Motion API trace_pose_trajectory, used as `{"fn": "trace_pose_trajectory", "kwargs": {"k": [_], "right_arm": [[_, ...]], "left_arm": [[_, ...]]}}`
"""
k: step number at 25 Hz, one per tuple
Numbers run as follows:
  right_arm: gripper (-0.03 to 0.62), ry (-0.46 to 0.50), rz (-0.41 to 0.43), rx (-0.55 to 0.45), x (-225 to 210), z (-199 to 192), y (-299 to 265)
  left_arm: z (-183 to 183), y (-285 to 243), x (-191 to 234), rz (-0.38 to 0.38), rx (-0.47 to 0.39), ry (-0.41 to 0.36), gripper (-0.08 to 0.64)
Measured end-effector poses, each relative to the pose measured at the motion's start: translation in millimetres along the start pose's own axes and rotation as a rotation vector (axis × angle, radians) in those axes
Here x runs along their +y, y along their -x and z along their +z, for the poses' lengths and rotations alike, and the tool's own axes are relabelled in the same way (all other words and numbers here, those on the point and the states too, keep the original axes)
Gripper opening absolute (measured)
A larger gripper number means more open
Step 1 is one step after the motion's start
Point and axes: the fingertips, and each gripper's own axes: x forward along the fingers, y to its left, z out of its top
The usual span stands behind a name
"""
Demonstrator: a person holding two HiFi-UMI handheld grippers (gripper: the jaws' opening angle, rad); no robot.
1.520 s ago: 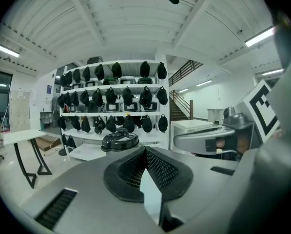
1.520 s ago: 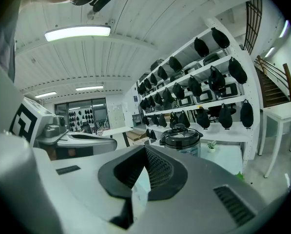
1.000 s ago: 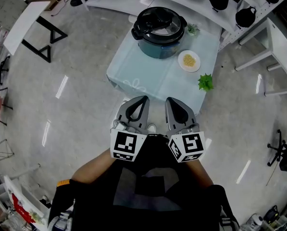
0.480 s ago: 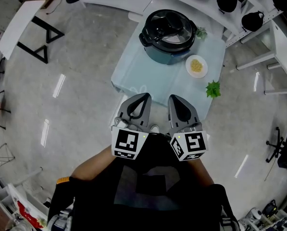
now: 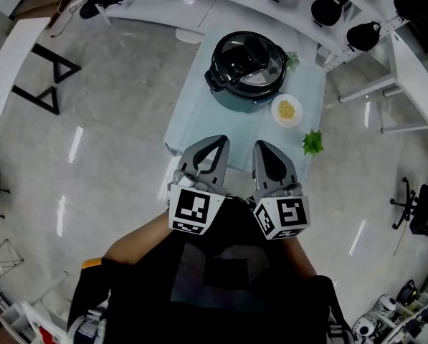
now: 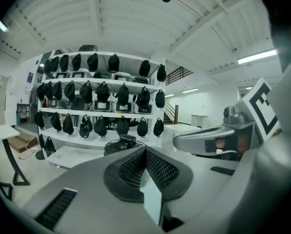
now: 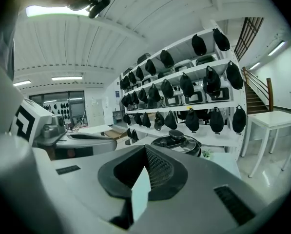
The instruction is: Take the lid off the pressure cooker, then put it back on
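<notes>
The pressure cooker [image 5: 244,74] stands on a small table with a pale blue cloth [image 5: 203,113], its black lid [image 5: 248,61] seated on top. Both grippers are held side by side in front of the person, short of the cooker and over the table's near edge. My left gripper [image 5: 212,143] is shut with nothing in it, and my right gripper [image 5: 266,147] is shut and empty too. In the left gripper view the cooker [image 6: 122,143] shows just beyond the closed jaws. In the right gripper view the cooker [image 7: 178,142] lies ahead, a little to the right.
A small plate of yellowish food [image 5: 287,110] and a green plant sprig [image 5: 312,142] lie on the table's right side. White shelving with several black items [image 5: 328,6] runs behind the table. A white trestle table [image 5: 16,63] stands far left.
The person has stepped toward the table. The cooker and table now sit closer to the grippers, whose tips reach over the cloth's near edge. Both grippers stayed shut.
</notes>
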Motion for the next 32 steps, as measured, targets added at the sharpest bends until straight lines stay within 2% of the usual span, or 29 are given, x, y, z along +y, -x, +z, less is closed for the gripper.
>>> {"fn": "trace_pose_trajectory", "kwargs": {"k": [9,16,21,26,32], "right_arm": [[0.015,-0.009,-0.086,-0.01,13,15,-27],[0.015,-0.018,-0.117,-0.014,27,20,-46],[0.015,-0.02,-0.128,0.0,28,21,-50],[0.015,-0.04,-0.142,0.005,11,13,-51],[0.015,-0.051,-0.113,0.005,-17,10,-69]], "left_arm": [[14,-9,34,-0.079,-0.026,-0.019,0.007],[13,-9,57,-0.11,-0.03,-0.015,0.006],[11,-11,63,-0.119,-0.019,0.007,0.007],[7,-26,59,-0.122,-0.002,0.002,0.006],[10,-50,61,-0.078,0.024,-0.026,0.008]]}}
